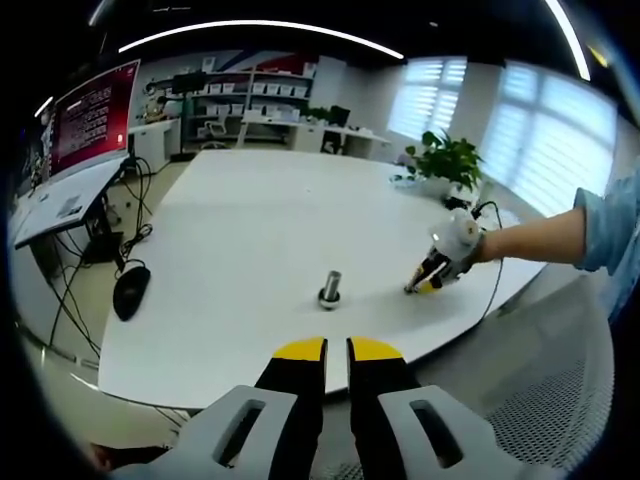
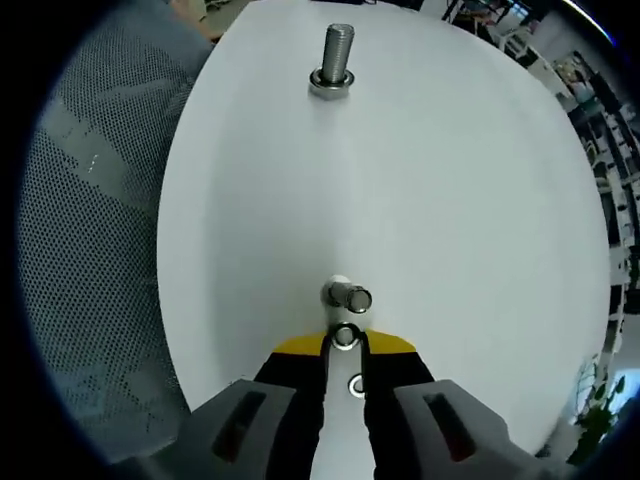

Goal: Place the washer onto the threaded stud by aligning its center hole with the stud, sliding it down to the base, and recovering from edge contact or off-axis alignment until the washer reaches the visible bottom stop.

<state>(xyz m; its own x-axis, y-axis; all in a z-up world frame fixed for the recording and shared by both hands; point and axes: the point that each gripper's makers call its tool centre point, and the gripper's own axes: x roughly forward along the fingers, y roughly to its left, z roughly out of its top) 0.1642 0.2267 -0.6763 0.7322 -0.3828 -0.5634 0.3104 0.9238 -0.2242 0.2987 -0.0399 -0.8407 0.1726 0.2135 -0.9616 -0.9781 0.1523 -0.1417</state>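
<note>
The threaded stud (image 1: 330, 288) stands upright on its round base in the middle of the white table (image 1: 250, 230); in the right gripper view the stud (image 2: 337, 58) is far ahead. My right gripper (image 2: 345, 338) is down at the table surface with its yellow tips against a small steel washer (image 2: 345, 336). A short bolt (image 2: 347, 297) lies just beyond the tips, and a second washer (image 2: 356, 384) lies between the fingers further back. In the left gripper view the right gripper (image 1: 420, 284) sits right of the stud, held by a hand. My left gripper (image 1: 337, 348) is shut on nothing, near the table's front edge.
A grey mesh chair (image 2: 90, 220) stands beside the table's curved edge; the chair (image 1: 560, 400) is also at the lower right of the left gripper view. A potted plant (image 1: 445, 160) stands at the far right of the table. A monitor (image 1: 95, 120) and cables are on the left.
</note>
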